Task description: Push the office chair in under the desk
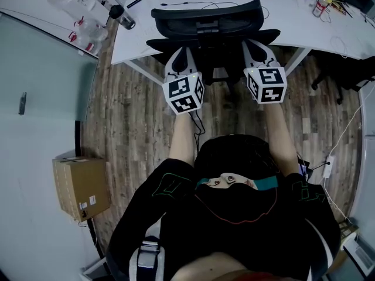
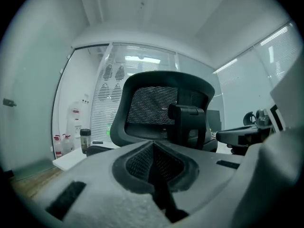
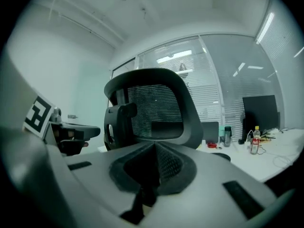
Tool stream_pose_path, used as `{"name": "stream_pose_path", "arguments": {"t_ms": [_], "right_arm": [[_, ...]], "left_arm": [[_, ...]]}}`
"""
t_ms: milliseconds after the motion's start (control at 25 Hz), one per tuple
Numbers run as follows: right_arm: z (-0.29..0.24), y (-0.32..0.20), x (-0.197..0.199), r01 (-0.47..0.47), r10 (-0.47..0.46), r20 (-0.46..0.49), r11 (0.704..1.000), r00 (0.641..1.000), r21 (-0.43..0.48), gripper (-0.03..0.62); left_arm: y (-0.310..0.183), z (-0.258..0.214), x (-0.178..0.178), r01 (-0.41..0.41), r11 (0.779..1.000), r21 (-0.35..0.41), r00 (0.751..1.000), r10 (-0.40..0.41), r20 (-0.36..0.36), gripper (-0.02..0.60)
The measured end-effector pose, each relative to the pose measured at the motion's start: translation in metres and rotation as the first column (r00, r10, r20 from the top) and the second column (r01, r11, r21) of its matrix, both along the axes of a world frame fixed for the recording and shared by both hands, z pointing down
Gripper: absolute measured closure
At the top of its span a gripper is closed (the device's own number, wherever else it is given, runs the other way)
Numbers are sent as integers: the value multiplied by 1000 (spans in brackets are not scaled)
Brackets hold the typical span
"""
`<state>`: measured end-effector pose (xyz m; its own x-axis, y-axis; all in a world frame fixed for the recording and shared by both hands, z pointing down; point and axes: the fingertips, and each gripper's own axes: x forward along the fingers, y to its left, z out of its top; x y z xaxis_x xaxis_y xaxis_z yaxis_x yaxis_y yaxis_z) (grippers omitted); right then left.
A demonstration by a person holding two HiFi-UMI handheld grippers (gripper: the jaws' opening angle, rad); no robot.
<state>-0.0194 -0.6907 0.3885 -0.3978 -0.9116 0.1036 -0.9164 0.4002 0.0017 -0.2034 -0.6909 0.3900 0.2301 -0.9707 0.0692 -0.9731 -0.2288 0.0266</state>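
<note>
**Chair at the desk edge, both jaws shut behind it**

The office chair stands at the near edge of the white tabletop, its back turned to the person. In the head view the top of the backrest overlaps that edge, and the seat looks to be at least partly beneath it. I judge the push well along but perhaps not finished. How much room is left under the desk cannot be made out, so a short further shove may remain.

Both arms reach forward side by side. The left gripper points at the left side of the chair's back and the right gripper at its right side, both held about level. In the left gripper view the jaws are closed together with nothing between them, and the mesh backrest rises just beyond the tips. The right gripper view shows the same: jaws closed and empty, the backrest ahead. No view settles whether the tips actually touch the chair. With the jaws closed, the tips would serve as blunt pushers.
</note>
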Motion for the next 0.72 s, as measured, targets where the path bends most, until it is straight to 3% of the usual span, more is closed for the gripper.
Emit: {"name": "stream_pose_path", "arguments": {"t_ms": [720], "right_arm": [[4,-4,-9,23,-23,-3,1000,1000,-4,591]], "left_arm": [[3,14,9,-77,997,-31,997,77,-5,574]]}}
